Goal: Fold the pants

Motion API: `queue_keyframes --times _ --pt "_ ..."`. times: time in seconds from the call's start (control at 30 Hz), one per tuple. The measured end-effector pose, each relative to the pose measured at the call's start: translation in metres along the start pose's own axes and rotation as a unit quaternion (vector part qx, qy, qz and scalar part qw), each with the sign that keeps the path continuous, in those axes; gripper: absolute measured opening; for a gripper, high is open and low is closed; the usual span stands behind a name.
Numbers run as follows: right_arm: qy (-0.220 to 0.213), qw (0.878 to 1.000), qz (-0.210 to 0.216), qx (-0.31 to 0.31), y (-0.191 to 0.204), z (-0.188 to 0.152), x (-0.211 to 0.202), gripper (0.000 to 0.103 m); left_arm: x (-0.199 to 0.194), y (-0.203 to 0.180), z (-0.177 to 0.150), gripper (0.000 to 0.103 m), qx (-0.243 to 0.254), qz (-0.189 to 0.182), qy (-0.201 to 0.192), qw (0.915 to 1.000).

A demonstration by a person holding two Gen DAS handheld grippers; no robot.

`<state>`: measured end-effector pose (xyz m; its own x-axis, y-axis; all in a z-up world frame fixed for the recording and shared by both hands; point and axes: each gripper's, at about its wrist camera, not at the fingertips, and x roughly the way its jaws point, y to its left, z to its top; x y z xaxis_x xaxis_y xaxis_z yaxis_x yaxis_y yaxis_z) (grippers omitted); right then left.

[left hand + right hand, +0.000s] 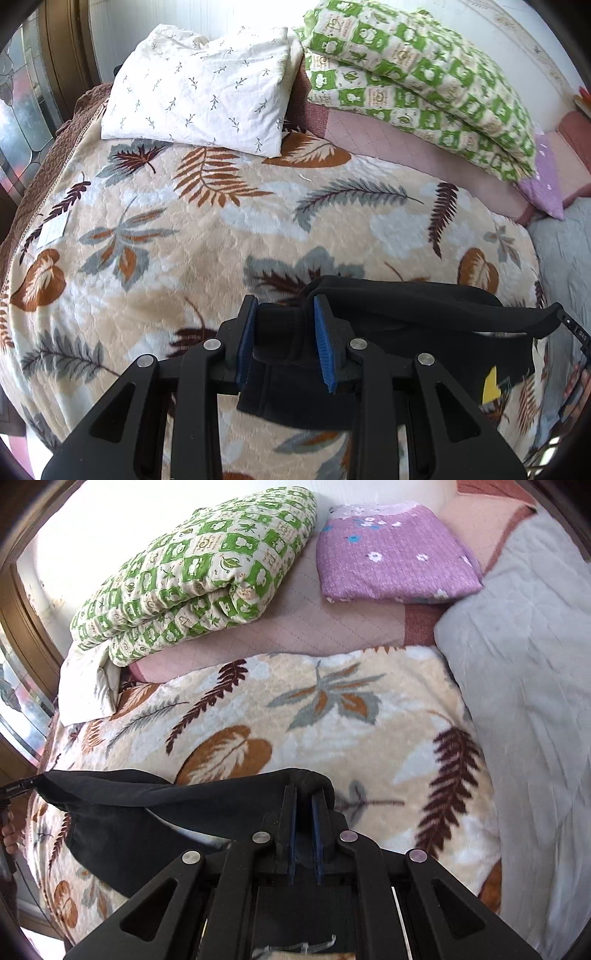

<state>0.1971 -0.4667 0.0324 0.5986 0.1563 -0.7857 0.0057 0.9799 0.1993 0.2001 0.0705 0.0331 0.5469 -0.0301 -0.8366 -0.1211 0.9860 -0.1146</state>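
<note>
The black pants (424, 310) hang stretched between my two grippers above the leaf-patterned blanket (207, 236). My left gripper (284, 306) has its blue pads part-open around a bunched corner of the black fabric. My right gripper (303, 794) is shut on the other end of the pants (177, 805), which drape over its fingertips. The right gripper's tip shows at the far right of the left wrist view (570, 325). The left gripper's tip shows at the far left of the right wrist view (14, 788).
A white leaf-print pillow (199, 88) and a folded green checked quilt (417, 77) lie at the head of the bed. A folded purple floral blanket (395, 557) and a grey sheet (524, 686) lie to the right. A window (18, 122) is on the left.
</note>
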Motion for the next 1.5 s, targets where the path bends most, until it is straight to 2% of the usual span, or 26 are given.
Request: queue_keyframes --times 0.1,0.2,0.3,0.47,0.6,0.67,0.7,0.73,0.9,1.0,1.1,1.17,1.23,1.3,1.5 --pt "0.003 1.000 0.012 0.015 -0.013 -0.025 -0.006 0.007 -0.009 0.004 -0.027 0.028 0.018 -0.011 -0.015 0.9997" --pt "0.006 0.999 0.029 0.032 -0.023 -0.052 -0.009 0.007 -0.004 0.002 -0.059 0.028 0.062 0.001 -0.018 0.9979" --pt "0.019 0.998 0.037 0.040 -0.029 -0.076 -0.004 0.007 0.018 0.005 -0.088 0.028 0.087 0.020 0.019 0.9959" --pt "0.031 0.998 0.040 0.046 -0.030 -0.105 0.000 0.007 0.040 0.023 -0.108 0.028 0.048 0.007 0.065 0.9967" --pt "0.050 0.998 0.019 0.028 -0.026 -0.121 0.003 0.008 0.039 0.022 -0.110 0.032 0.054 0.002 0.082 0.9952" --pt "0.060 0.998 0.004 0.021 -0.025 -0.128 0.004 0.013 0.038 0.024 -0.110 0.034 0.051 0.001 0.093 0.9943" --pt "0.061 0.998 -0.004 0.019 -0.025 -0.130 0.004 0.014 0.037 0.026 -0.110 0.040 0.048 0.000 0.099 0.9939" --pt "0.061 0.998 -0.009 0.020 -0.025 -0.132 0.003 0.018 0.036 0.029 -0.111 0.041 0.043 0.000 0.104 0.9936" --pt "0.056 0.998 -0.030 0.028 -0.030 -0.137 -0.017 0.022 0.021 0.042 -0.116 0.041 0.037 -0.030 0.126 0.9910" --pt "0.051 0.996 -0.049 0.044 -0.038 -0.134 -0.033 0.022 0.002 0.051 -0.117 0.041 0.036 -0.050 0.120 0.9909" --pt "0.027 0.994 -0.015 0.101 -0.050 -0.128 -0.049 0.023 -0.014 0.059 -0.102 0.041 0.020 -0.065 0.103 0.9924" --pt "0.015 0.992 0.005 0.128 -0.051 -0.123 -0.054 0.027 -0.017 0.061 -0.086 0.041 0.005 -0.068 0.097 0.9930" --pt "0.016 0.991 0.012 0.135 -0.044 -0.119 -0.051 0.029 -0.014 0.058 -0.071 0.046 -0.007 -0.068 0.097 0.9929" --pt "0.025 0.988 0.024 0.147 -0.038 -0.117 -0.045 0.029 -0.006 0.051 -0.060 0.050 -0.007 -0.066 0.109 0.9919" --pt "0.048 0.974 0.059 0.215 -0.040 -0.112 -0.030 0.031 0.039 0.028 -0.040 0.050 0.010 -0.049 0.153 0.9869"
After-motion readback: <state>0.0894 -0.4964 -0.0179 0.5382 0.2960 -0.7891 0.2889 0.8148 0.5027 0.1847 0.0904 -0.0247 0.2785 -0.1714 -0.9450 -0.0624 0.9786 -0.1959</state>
